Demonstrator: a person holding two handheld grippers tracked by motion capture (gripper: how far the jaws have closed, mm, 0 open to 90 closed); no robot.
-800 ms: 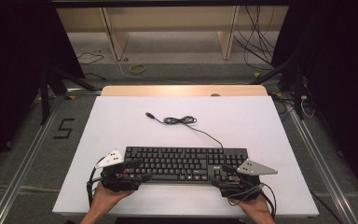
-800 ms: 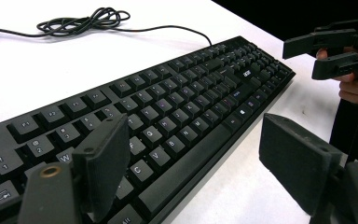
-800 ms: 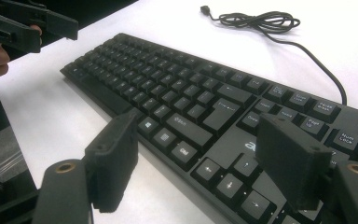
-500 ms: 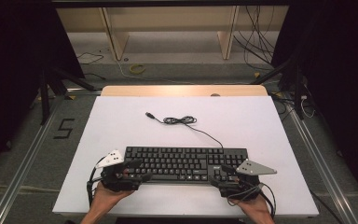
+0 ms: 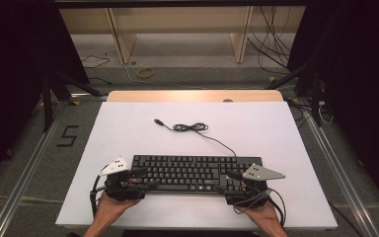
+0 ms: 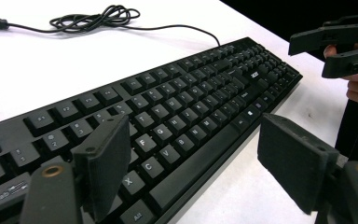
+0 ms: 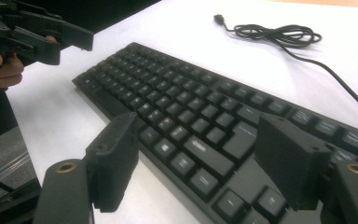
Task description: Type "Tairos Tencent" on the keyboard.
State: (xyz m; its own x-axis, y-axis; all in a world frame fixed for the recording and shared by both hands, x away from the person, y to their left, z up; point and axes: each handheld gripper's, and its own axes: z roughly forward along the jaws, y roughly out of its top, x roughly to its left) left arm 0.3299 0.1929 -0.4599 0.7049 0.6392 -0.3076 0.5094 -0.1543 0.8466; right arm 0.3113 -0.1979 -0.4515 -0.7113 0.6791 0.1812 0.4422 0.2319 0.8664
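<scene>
A black full-size computer keyboard [image 5: 196, 172] is laid flat near the front edge of the white rectangular worktop [image 5: 128, 128], with its long side parallel to that edge. Its thin black cable [image 5: 192, 127] is run back from the right rear corner to a loose coil behind it, ending in a plug lying on the worktop. The left tongs [image 5: 143, 178] are positioned at the keyboard's left end with jaws spread apart, one over the keys and one over the worktop in front. The right tongs [image 5: 227, 181] are likewise spread wide at the right end. Nothing is gripped by either.
</scene>
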